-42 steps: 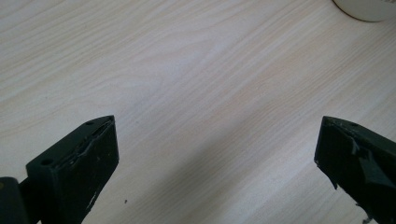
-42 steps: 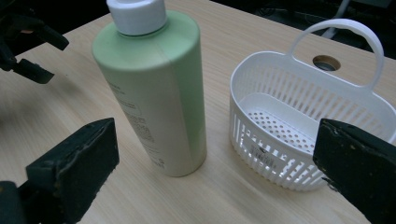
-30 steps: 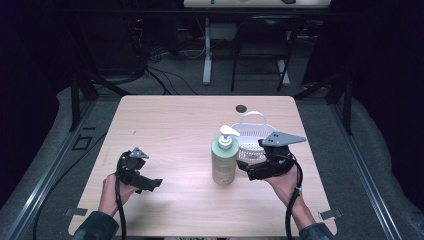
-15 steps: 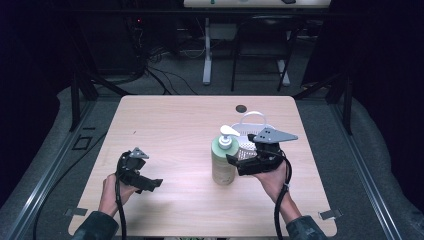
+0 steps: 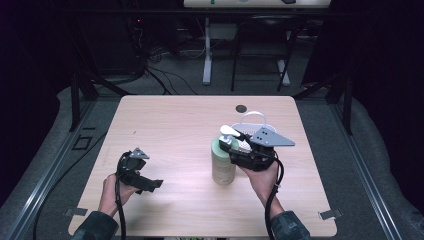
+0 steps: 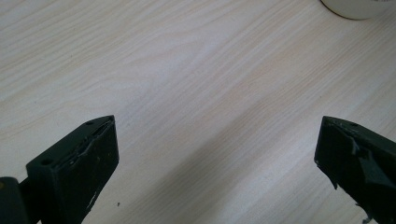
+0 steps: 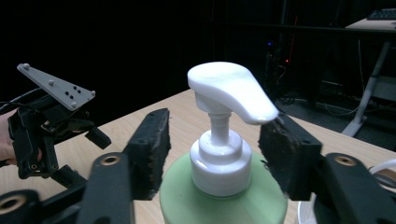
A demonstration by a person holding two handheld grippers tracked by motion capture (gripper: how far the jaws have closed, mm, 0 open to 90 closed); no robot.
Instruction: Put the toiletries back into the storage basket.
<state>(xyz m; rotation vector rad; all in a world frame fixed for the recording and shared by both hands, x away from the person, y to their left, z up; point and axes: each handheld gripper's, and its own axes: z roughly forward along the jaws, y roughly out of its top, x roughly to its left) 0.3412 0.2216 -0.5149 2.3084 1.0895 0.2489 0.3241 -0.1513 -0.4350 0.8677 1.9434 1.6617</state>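
A pale green soap bottle (image 5: 223, 165) with a white pump head (image 5: 229, 131) stands upright right of the table's middle. My right gripper (image 5: 231, 144) reaches in from the right at pump height. In the right gripper view its jaws straddle the white pump collar (image 7: 219, 163). They have just been closing, and narrow gaps still show between the pads (image 7: 152, 149) and the collar, so it is open. My left gripper (image 5: 150, 184) rests low at the front left, open over bare wood (image 6: 215, 154).
A white wire basket (image 5: 252, 121) stands just behind the bottle and my right gripper. A small black disc (image 5: 242, 108) lies near the table's far edge. The light wood table (image 5: 170, 130) has dark floor and cables around it.
My right gripper has moved left, up to the bottle's top, and its jaws have narrowed around the pump collar. The left gripper has stayed put.
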